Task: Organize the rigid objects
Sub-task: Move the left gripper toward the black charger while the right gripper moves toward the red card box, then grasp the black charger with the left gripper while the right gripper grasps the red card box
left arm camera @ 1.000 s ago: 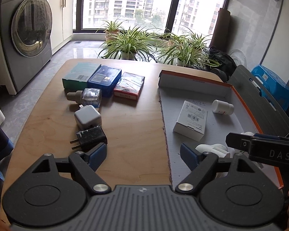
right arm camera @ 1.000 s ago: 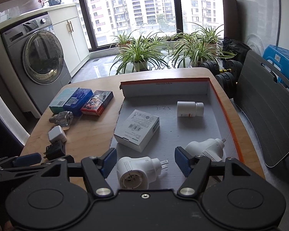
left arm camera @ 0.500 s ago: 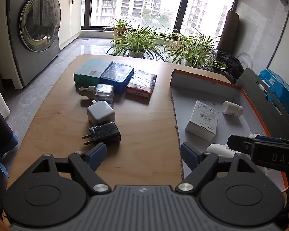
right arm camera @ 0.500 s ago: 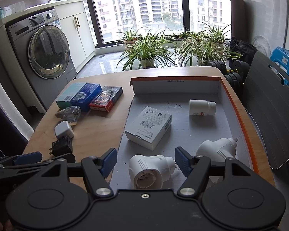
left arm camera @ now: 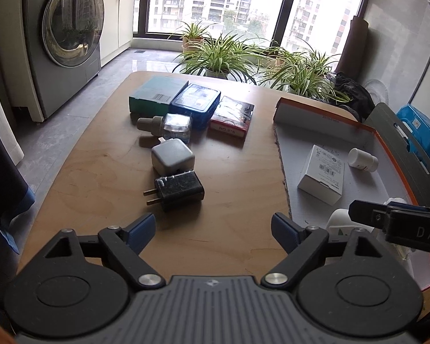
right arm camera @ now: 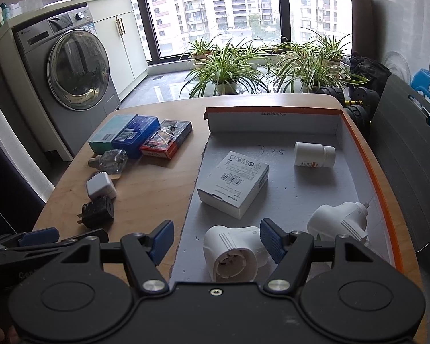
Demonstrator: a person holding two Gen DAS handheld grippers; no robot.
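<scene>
The black plug adapter (left arm camera: 179,190) lies flat on the wooden table (left arm camera: 106,177), prongs pointing to the left edge in the left wrist view. It sits just ahead of the left hand-held gripper (left arm camera: 213,230), nearer its left blue fingertip. The jaws of this hand-held gripper are opening; only bare table shows between them and neither pad touches the adapter.

Directly beyond the black plug adapter lies a white cube charger (left arm camera: 172,157), touching or nearly touching it. Beyond that lies a clear bottle (left arm camera: 169,124) on its side with a beige cap. Three flat boxes stand in a row at the far side of the table: a teal box (left arm camera: 157,93), a blue box (left arm camera: 196,103) and a red box (left arm camera: 232,117).

To the right, an orange-edged cardboard tray (right arm camera: 371,172) with a white interior rests on the table. It holds a white carton (right arm camera: 233,183), a white pill bottle (right arm camera: 314,155) on its side, and two white socket adapters. The near white socket adapter (right arm camera: 232,252) lies between the fingers of the right hand-held gripper (right arm camera: 216,240), close to the right pad. The jaws are spread; a clear gap shows at the left pad, and contact at the right pad cannot be determined. The far white socket adapter (right arm camera: 339,220) lies near the tray's right wall.
</scene>
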